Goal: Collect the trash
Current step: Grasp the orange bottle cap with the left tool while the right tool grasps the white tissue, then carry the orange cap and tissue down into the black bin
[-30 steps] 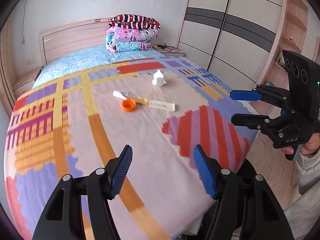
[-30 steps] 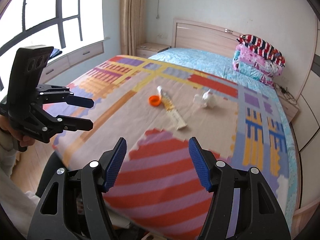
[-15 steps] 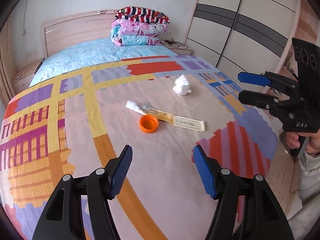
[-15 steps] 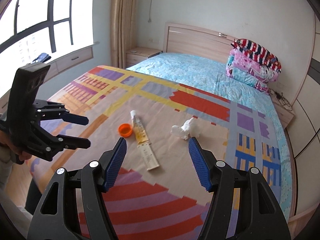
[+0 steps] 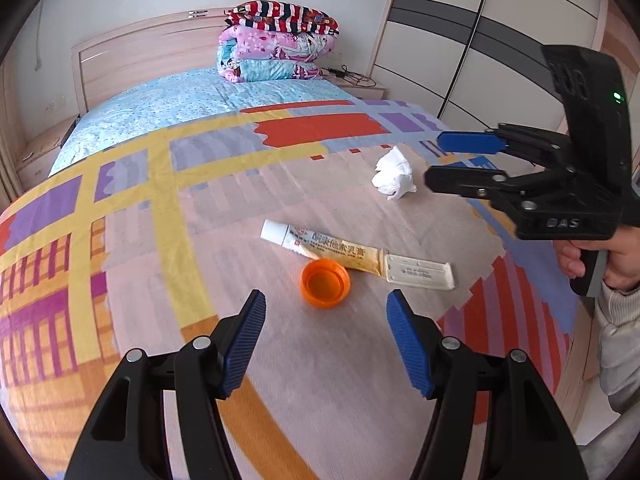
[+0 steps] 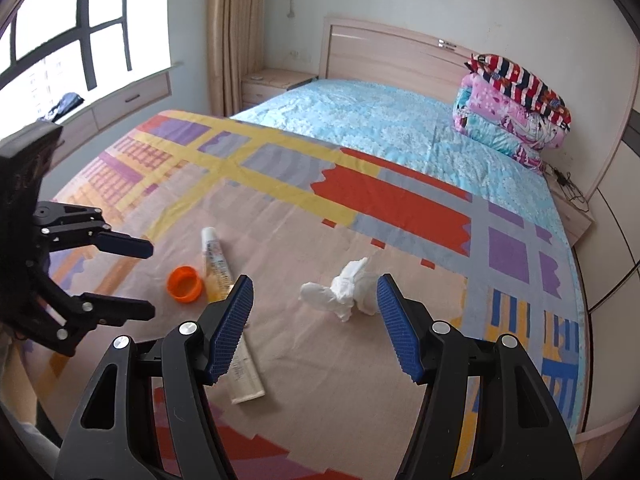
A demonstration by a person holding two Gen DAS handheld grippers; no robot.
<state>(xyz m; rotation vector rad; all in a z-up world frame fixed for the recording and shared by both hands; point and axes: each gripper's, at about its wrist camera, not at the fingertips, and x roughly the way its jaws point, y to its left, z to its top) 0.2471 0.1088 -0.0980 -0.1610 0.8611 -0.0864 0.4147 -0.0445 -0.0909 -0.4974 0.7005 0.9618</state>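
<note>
- Reaching is the step you are in: nothing is picked up yet, and both tools hang above the patterned bedspread (image 5: 132, 280) with all the trash lying loose on it.
- Your left tool (image 5: 325, 334) fills the bottom of the left wrist view, its blue pads apart with nothing between them; the orange cap (image 5: 325, 282) lies open side up just beyond the gap, in the lower middle of the frame.
- Your right tool (image 6: 311, 322) sits at the bottom of the right wrist view, pads likewise apart and empty; the crumpled white tissue (image 6: 344, 290) shows just past the gap, right of centre.
- Touching or nearly touching the cap's far side lies the yellow ointment tube (image 5: 352, 256), flat on the bed, white nozzle end toward the left of the left wrist frame, crimped end toward the right.
- Next, I judge, each tool should come down over its nearest piece: left around the cap's rim, right onto the tissue. The cap is shallow, so the pads must get low to the cloth without pinching it.
- Farther off, in the upper middle of the left wrist frame, folded quilts (image 5: 280, 42) are stacked against the headboard (image 5: 140, 64); I see no bin in either view.
</note>
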